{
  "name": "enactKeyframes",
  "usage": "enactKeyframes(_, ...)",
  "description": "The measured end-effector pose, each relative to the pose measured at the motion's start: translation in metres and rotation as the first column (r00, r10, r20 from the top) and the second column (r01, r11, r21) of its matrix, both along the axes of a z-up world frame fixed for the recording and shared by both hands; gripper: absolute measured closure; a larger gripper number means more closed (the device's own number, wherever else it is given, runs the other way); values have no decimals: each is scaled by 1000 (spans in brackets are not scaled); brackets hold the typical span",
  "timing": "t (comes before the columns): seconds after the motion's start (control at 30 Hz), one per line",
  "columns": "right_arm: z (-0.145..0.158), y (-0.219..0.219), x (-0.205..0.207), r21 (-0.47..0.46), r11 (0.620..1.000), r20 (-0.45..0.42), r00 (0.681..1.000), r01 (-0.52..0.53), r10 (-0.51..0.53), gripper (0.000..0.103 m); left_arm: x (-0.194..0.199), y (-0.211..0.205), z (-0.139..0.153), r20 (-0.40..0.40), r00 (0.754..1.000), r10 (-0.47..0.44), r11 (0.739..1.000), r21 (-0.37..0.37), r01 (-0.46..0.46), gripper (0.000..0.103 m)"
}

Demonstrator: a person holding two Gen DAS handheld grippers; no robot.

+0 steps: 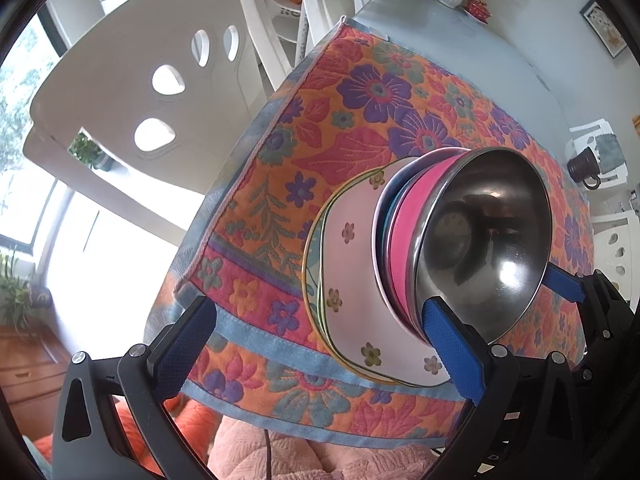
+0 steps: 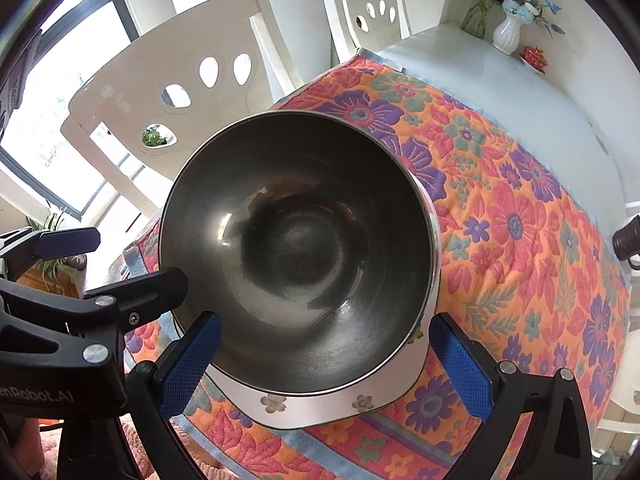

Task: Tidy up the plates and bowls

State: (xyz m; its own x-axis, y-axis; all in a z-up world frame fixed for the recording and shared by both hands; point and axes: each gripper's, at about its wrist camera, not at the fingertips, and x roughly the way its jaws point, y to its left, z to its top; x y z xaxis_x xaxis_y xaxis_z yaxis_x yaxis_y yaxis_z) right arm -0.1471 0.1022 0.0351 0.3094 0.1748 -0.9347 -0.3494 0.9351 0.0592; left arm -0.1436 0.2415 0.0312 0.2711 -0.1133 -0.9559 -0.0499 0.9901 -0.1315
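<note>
A shiny round stainless-steel bowl (image 2: pixel 298 256) sits on top of a stack: beneath it a pink-sided bowl (image 1: pixel 404 240), then a thin teal and white rim, all resting on a white square-ish plate with small flower prints and a yellow-green edge line (image 1: pixel 352 280). The stack stands near the front edge of the surface, which is covered by an orange, red and purple floral cloth (image 2: pixel 520 220).

The right tool (image 2: pixel 326 360) is spread open, its 2 blue-padded fingers (image 2: pixel 460 364) flanking the near side of the steel bowl and the plate rim, apparently without clamping either. The left tool (image 1: pixel 320 348) is also open; 1 blue pad (image 1: pixel 452 344) lies against the stack's near-right side, the other is well to the left over the cloth.

Risks, as a judgement: the steel bowl looks tilted on the nested bowls, so a nudge from either pad could slide it off or tip the stack toward the near edge of the surface. Smooth metal offers little grip, so a pinch on the rim could slip. The 2 tools are close together near the stack and could collide. Dragging the plate could also bunch the cloth.
</note>
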Motion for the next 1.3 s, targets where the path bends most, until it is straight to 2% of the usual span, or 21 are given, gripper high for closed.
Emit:
enactKeyframes(0.5, -2, -5, 2, 36, 999, -26, 1000, -8, 9, 0, 1, -1, -3, -8, 999, 38, 999, 11, -38, 1)
enactKeyframes(0.67, -3, -8, 2, 46, 999, -35, 999, -4, 6, 0, 0, -3, -4, -7, 1000, 31, 999, 16, -31, 1)
enactKeyframes(0.8, -3, -8, 2, 48, 999, -35, 999, -3, 4, 0, -1, -6, -1, 11, 1000, 19, 999, 51, -20, 1)
enactKeyframes(1.3, -1, -9, 0, 48, 999, -29, 1000, 5, -3, 0, -2, -11, 0, 18, 1000, -2, 999, 52, 1, 1)
